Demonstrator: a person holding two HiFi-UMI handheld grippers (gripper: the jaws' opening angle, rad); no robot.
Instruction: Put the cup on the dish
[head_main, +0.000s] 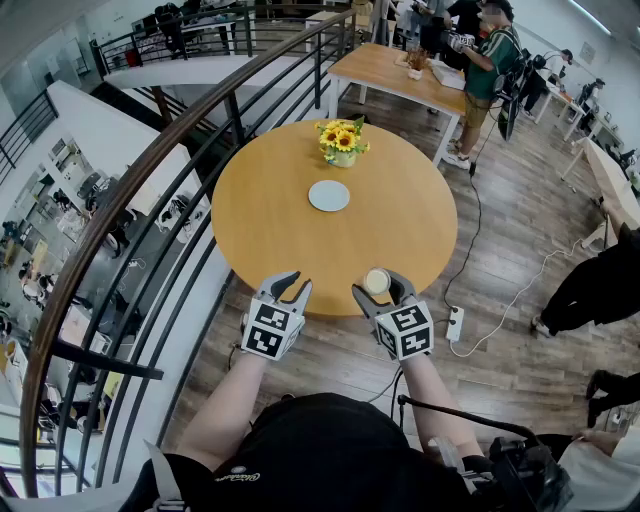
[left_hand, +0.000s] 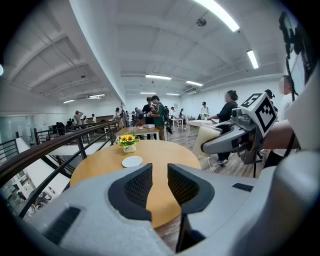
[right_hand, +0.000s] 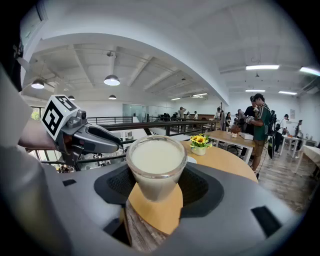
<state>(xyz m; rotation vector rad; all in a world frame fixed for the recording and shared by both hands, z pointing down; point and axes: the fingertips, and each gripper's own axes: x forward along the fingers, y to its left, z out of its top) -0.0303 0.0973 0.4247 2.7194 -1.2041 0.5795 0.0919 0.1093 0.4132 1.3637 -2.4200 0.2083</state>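
On the person's side of the dish (head_main: 329, 195), well apart from it at the table's (head_main: 270, 230) rim, the head view shows the cup (head_main: 377, 281) standing between the right gripper's (head_main: 379, 285) spread jaws. The left gripper (head_main: 292, 283) hovers on that same side of the dish.

The left gripper view shows its jaws slightly apart with nothing between them, so it is best kept out of the way.

In the right gripper view the cup, filled nearly to the brim with a pale drink, sits between wide jaws that seem not to press on it. Close squarely on the glass, lift it level and carry it slowly to the dish, stopping short of the sunflower vase (head_main: 342, 142) just beyond.
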